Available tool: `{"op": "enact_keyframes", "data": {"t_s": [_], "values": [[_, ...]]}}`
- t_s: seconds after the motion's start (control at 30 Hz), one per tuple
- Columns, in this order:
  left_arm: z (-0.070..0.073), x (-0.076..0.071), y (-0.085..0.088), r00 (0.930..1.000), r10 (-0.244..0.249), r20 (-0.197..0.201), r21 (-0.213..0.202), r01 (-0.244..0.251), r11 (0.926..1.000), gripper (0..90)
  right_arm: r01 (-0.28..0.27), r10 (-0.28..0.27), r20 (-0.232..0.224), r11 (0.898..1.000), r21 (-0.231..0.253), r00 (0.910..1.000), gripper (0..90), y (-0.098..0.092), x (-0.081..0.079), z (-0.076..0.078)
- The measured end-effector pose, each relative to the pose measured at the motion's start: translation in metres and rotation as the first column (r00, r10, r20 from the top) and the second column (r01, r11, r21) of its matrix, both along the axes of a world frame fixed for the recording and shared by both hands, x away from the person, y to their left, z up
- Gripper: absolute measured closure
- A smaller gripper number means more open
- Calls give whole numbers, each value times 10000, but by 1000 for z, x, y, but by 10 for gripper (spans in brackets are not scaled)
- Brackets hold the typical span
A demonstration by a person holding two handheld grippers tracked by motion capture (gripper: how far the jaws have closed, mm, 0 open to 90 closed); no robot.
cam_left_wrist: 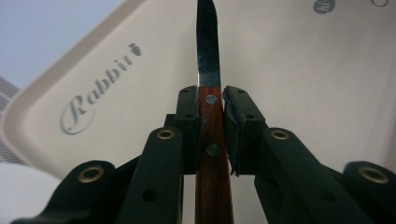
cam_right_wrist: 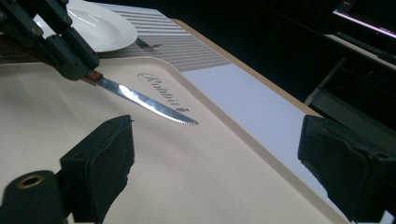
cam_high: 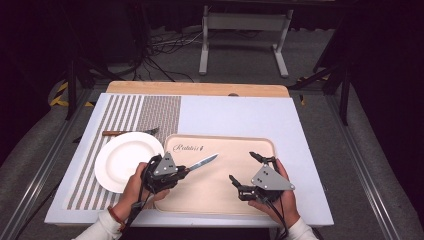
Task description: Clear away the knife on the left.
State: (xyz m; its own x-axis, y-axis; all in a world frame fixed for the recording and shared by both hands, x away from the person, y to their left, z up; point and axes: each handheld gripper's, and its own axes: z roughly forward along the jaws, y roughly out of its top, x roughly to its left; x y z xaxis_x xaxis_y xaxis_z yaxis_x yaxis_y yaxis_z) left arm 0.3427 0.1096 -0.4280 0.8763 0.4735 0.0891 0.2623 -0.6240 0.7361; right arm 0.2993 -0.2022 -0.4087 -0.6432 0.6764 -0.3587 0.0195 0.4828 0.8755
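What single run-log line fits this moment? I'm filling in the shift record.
left gripper: shut on steak knife by its wooden handle, blade over tray | right gripper: open, nothing held, over tray | plate: on striped placemat

We see a round white ceramic plate on a grey-and-white striped placemat, a wooden-handled fork just beyond the plate, all on the pale blue-topped desk.
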Motion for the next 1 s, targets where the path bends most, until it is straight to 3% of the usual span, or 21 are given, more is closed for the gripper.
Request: {"op": "enact_keyframes", "data": {"t_s": [0.3, 0.47, 0.63, 0.8, 0.87, 0.93, 1.0], "values": [[-10, -4, -11, 9994, 26, -349, 172, -20, 9998, 770, -196, 193, -134, 9996, -215, 9997, 121, 3, 0, -2], [-17, -6, -10, 9976, 167, -676, -31, -169, 9999, 770, -213, 211, -111, 9995, -224, 9997, 121, 3, -1, -2], [-21, -7, -12, 9965, 191, -812, 192, -176, 9997, 765, -206, 202, -159, 9995, -257, 9997, 121, 3, -1, -3], [-15, -2, -4, 9966, 16, -828, -279, -39, 9996, 695, -193, 188, -134, 9991, -370, 9997, 121, 1, 1, -3], [-11, -2, -2, 9969, -95, -785, -343, 68, 9994, 580, -182, 180, -88, 9993, -336, 9998, 121, 1, 1, -3], [-5, -1, 2, 9976, -528, -440, -251, 517, 9983, 683, -164, 164, -2, 9994, -309, 9999, 125, 0, 0, -2], [-3, 1, 3, 9967, -694, -415, -302, 681, 9972, 847, -143, 144, 33, 9994, -307, 9999, 127, 0, 0, -1]]}}
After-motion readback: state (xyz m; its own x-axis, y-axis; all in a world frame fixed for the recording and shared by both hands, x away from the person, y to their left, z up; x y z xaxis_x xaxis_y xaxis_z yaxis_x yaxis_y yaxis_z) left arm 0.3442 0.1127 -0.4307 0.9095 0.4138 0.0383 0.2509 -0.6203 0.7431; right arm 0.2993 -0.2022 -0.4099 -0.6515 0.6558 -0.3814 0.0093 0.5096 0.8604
